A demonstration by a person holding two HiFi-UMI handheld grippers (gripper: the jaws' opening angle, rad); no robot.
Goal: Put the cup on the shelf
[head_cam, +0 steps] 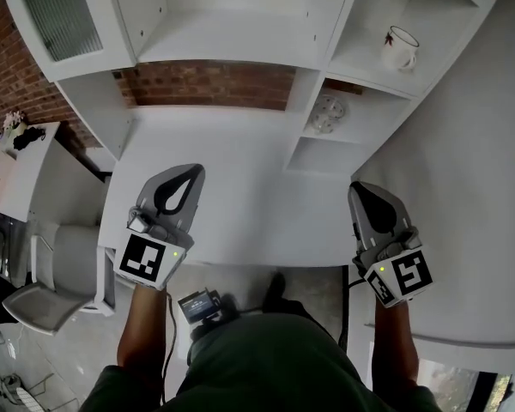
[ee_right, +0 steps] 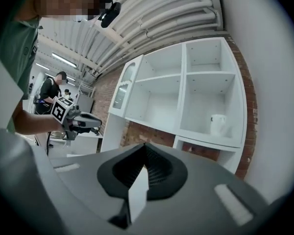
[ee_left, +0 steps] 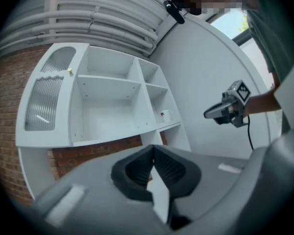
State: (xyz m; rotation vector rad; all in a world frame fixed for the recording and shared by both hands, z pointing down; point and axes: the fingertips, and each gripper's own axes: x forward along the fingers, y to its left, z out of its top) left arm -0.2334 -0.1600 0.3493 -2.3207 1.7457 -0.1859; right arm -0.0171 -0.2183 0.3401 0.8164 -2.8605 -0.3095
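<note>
A white cup [head_cam: 401, 46] with a small red mark stands upright on the right-hand shelf of the white shelving unit [head_cam: 240, 50]; it also shows as the cup [ee_left: 166, 114] and the cup [ee_right: 218, 123] in the gripper views. My left gripper [head_cam: 194, 172] is held over the near left of the white table [head_cam: 240, 178], jaws shut with nothing between them. My right gripper [head_cam: 357, 187] hovers at the table's near right corner, also shut and empty. Both are well short of the cup.
A clear glass dish [head_cam: 328, 112] sits on the shelf below the cup. A cabinet door with ribbed glass [head_cam: 62, 15] closes the unit's left side. A brick wall [head_cam: 215, 84] backs the table. A white chair [head_cam: 56, 273] stands at the left.
</note>
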